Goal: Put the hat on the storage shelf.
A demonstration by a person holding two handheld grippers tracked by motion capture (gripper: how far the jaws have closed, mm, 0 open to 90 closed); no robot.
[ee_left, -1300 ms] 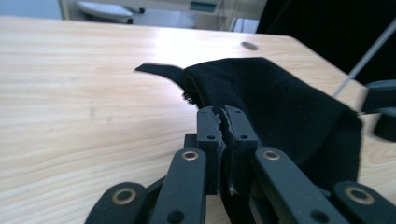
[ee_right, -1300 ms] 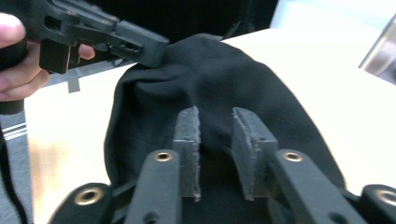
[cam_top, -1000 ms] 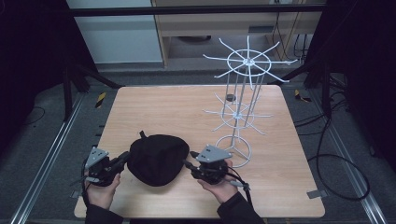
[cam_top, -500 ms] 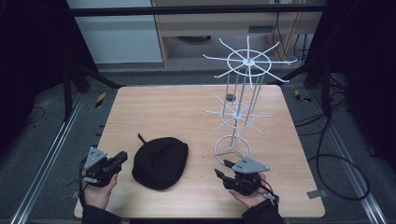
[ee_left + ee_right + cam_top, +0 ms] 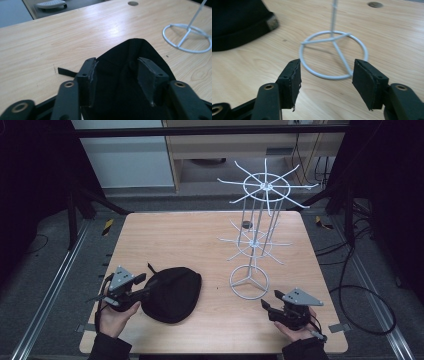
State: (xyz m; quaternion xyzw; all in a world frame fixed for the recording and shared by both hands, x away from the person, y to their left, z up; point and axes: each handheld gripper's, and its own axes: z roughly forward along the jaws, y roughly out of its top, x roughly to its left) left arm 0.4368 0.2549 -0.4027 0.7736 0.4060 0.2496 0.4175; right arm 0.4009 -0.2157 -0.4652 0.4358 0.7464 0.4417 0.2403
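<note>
The black cap (image 5: 172, 292) lay flat on the worktop (image 5: 190, 240), near its front edge and left of centre, with a short strap sticking out at its back left. My left tool (image 5: 142, 287) sat at the cap's left rim; in the left gripper view its pads (image 5: 90, 72) stood apart over the black cloth without pressing on it, the jaws having just been opening. Just right of the cap stood the white wire rack (image 5: 255, 240), its ring base (image 5: 249, 282) on the wood and well clear of the cap. My right tool (image 5: 265, 306) was at the front right, near that base and apart from the cap. Its jaws had likewise just been opening and stood wide, with nothing between them. In the right gripper view the ring base (image 5: 333, 56) lay just beyond the pads (image 5: 293, 75).
</note>
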